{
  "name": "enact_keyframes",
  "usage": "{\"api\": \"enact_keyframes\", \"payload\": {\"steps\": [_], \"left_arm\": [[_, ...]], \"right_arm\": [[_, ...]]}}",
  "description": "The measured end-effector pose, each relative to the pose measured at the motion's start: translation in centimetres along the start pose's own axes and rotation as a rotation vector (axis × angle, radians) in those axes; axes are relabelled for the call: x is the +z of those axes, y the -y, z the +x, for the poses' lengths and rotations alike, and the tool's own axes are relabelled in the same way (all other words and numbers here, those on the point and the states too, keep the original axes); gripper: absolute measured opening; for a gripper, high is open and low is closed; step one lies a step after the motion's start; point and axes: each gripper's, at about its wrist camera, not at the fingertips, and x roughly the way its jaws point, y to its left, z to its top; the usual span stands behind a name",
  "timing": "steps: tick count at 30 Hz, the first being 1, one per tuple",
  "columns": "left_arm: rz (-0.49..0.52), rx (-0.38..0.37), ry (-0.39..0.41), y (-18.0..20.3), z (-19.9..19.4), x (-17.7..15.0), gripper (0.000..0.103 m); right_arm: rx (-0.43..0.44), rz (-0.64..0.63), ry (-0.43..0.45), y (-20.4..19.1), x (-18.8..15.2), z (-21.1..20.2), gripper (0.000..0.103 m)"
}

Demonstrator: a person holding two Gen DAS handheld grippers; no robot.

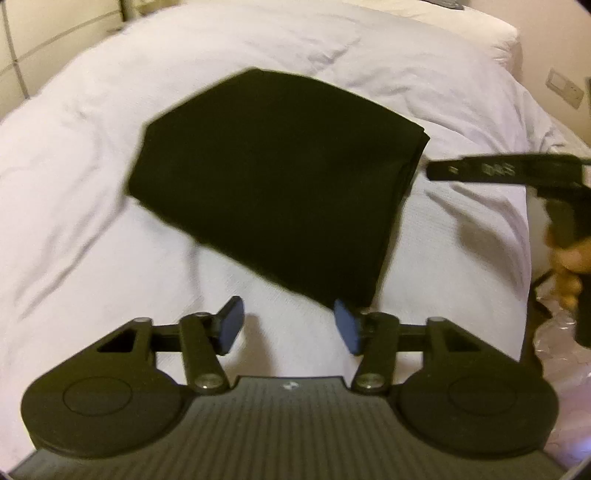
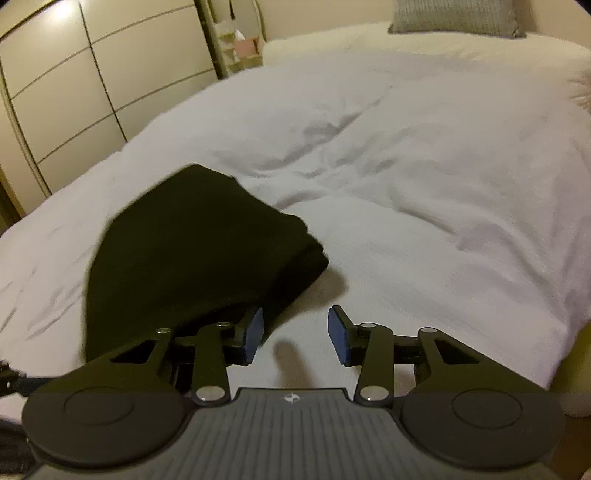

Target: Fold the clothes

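Observation:
A black garment [image 1: 273, 177] lies folded into a compact block on the white duvet [image 1: 92, 184]; in the right wrist view the same garment [image 2: 192, 254] sits left of centre. My left gripper [image 1: 290, 326] hovers just in front of its near corner, open, with only duvet between the blue pads [image 1: 232, 325]. My right gripper [image 2: 295, 338] is open too, with bare duvet between its pads; its left pad [image 2: 253, 338] stands in front of the garment's near edge. From the left wrist view the right gripper's fingers [image 1: 480, 171] reach in from the right, just short of the garment's right edge.
The white duvet [image 2: 424, 166] covers a wide bed. A grey pillow [image 2: 456, 16] lies at the head. A wardrobe [image 2: 66, 92] with pale doors stands to the left. A hand [image 1: 570, 266] grips the right tool's handle at the far right, above crinkled clear plastic [image 1: 561, 339].

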Motion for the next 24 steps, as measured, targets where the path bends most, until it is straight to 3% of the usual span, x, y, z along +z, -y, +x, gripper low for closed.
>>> {"api": "enact_keyframes", "payload": {"steps": [8, 14, 19, 24], "left_arm": [[-0.038, 0.092, 0.039, 0.9, -8.3, -3.4, 0.054], [-0.030, 0.138, 0.093, 1.7, -13.6, -5.8, 0.056], [-0.027, 0.154, 0.112, 2.0, -15.5, -6.6, 0.057], [-0.029, 0.153, 0.114, 2.0, -15.4, -6.6, 0.060]], "right_arm": [[0.077, 0.099, 0.050, -1.1, -3.6, -9.2, 0.063], [0.120, 0.107, 0.090, -2.5, -5.6, -14.7, 0.063], [0.159, 0.130, 0.110, -2.8, -6.8, -17.4, 0.065], [0.173, 0.144, 0.109, -2.6, -7.1, -17.6, 0.066]]}}
